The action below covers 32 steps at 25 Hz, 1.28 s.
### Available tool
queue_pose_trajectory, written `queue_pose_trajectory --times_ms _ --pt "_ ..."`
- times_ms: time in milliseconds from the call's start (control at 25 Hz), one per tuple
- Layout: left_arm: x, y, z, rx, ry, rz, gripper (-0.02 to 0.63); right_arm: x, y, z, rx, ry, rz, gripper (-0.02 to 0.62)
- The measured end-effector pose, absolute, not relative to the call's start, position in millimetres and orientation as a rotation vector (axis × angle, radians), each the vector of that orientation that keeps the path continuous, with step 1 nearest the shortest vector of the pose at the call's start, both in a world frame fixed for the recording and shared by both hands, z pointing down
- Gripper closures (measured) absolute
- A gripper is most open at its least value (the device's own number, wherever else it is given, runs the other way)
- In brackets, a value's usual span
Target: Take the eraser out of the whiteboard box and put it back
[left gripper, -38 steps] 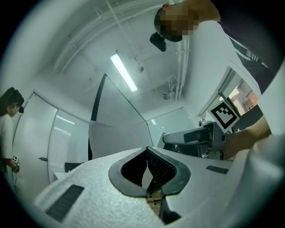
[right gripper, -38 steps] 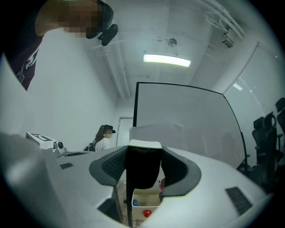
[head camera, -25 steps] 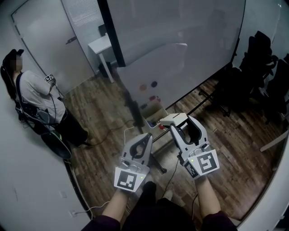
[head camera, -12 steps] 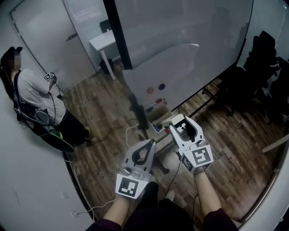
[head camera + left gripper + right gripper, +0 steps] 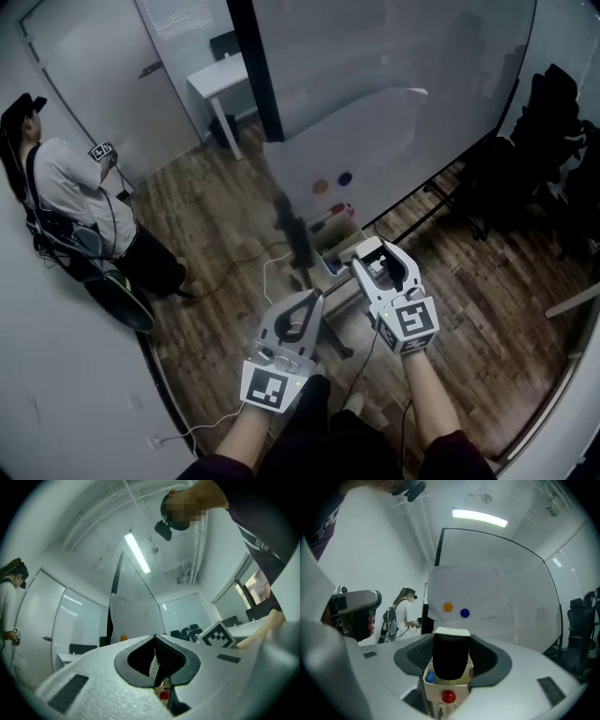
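The right gripper (image 5: 372, 255) is clamped on the eraser (image 5: 451, 657) – black felt towards the camera, white back on top – and holds it upright at the mouth of the box (image 5: 446, 686); whether its lower end is inside cannot be told. The box hangs below the whiteboard (image 5: 394, 122). The left gripper (image 5: 155, 638) sits beside it, jaws together with nothing between them.
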State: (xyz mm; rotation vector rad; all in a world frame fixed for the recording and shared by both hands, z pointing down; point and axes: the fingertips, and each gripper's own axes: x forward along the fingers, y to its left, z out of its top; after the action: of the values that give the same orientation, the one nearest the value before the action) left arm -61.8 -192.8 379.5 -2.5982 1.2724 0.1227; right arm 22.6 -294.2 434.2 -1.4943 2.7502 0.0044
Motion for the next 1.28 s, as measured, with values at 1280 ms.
queue_pose_trajectory --times_ms 1280 --pt "-65 -194 387 -2.619 1.302 0.107 0.600 15 -303 452 -1.475 2.812 -0.050 0.399"
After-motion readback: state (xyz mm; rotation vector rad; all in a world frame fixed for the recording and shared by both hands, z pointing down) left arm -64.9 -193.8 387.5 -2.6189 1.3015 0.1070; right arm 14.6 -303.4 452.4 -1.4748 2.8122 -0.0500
